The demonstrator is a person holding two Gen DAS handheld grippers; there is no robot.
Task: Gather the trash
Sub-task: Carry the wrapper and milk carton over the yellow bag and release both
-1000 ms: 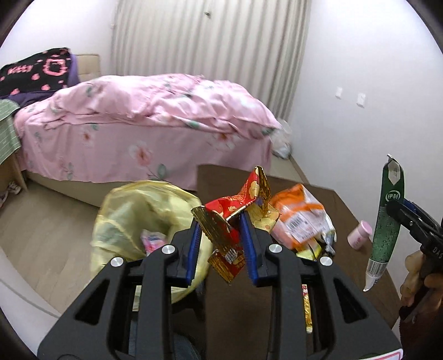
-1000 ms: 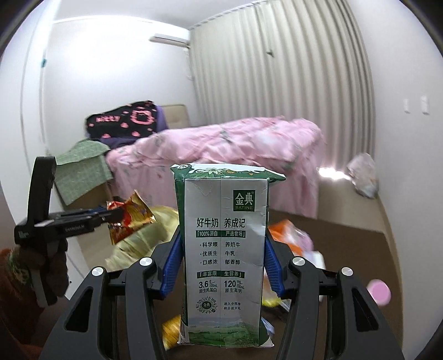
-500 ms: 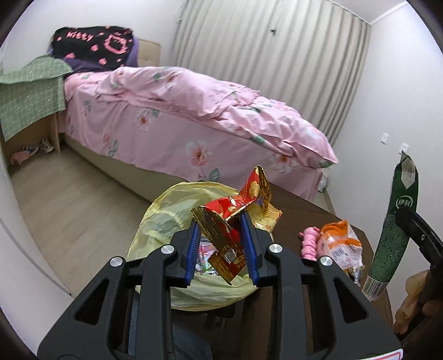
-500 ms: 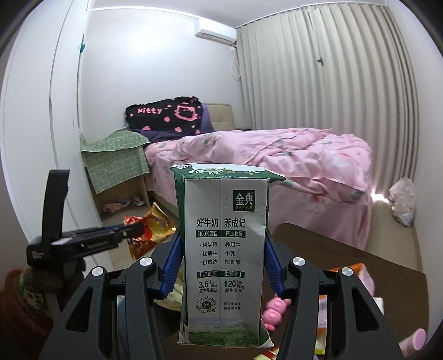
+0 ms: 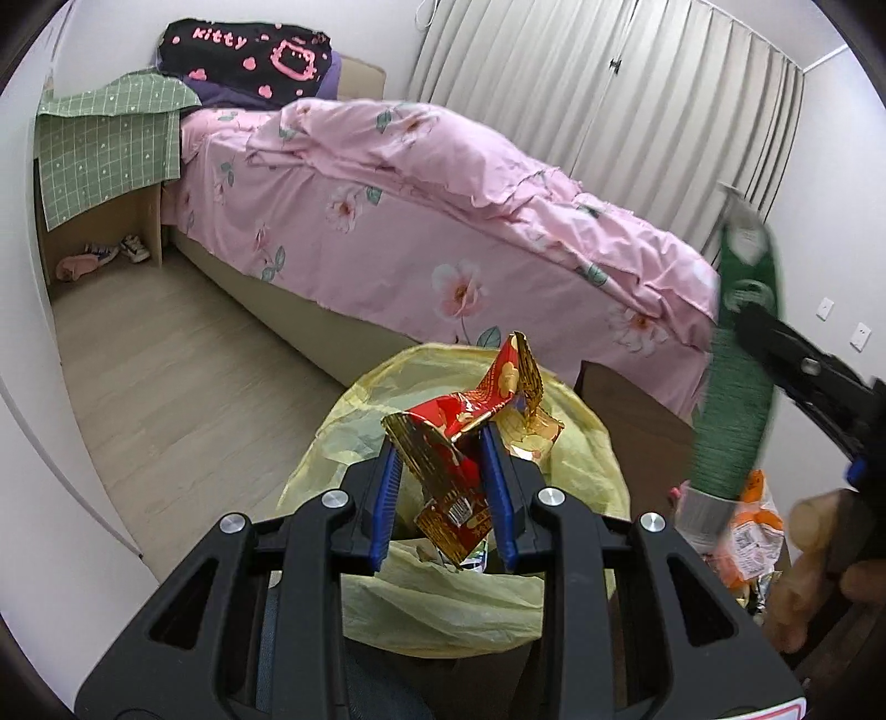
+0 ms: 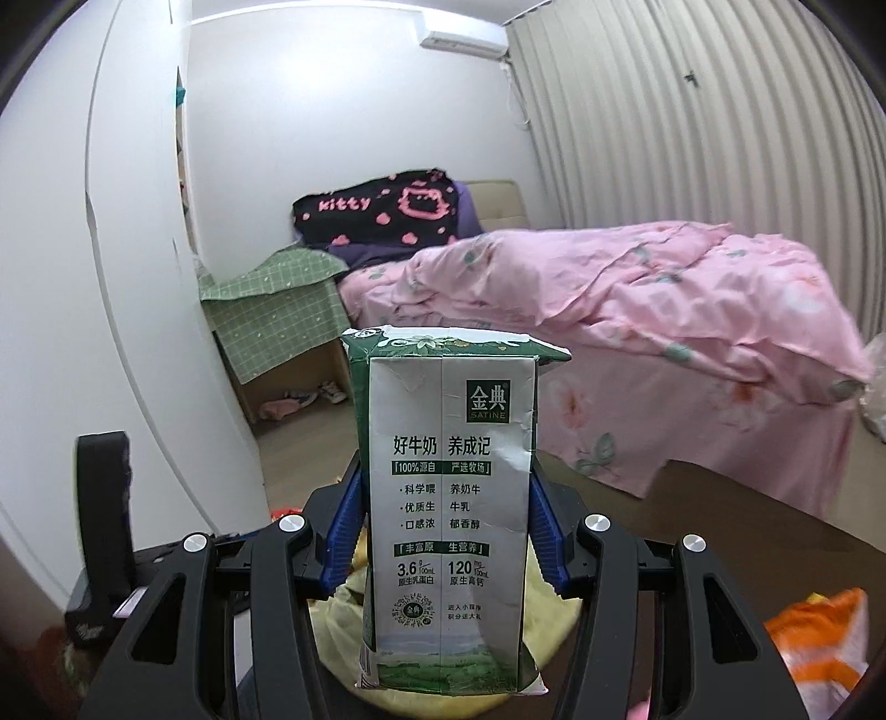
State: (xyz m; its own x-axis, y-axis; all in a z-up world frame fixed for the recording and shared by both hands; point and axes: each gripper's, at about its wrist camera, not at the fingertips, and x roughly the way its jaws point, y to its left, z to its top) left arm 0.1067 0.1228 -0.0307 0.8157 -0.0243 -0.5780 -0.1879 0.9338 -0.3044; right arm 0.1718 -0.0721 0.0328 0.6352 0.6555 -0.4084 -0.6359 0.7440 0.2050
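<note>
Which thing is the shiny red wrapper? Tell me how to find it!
Find the big pink bed, then look down to the yellow trash bag in front of it. Right above the bag's open mouth, the left tongs pinch the wrapper. It is crumpled, red with gold edges, unlike the tall green and white milk carton beside it.

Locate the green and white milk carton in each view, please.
Left wrist: green and white milk carton at right edge, blurred, clamped in right gripper.
Right wrist: centre, filling the foreground between the blue pads.
Shared landmark: black Kitty blanket on the bed.
</note>
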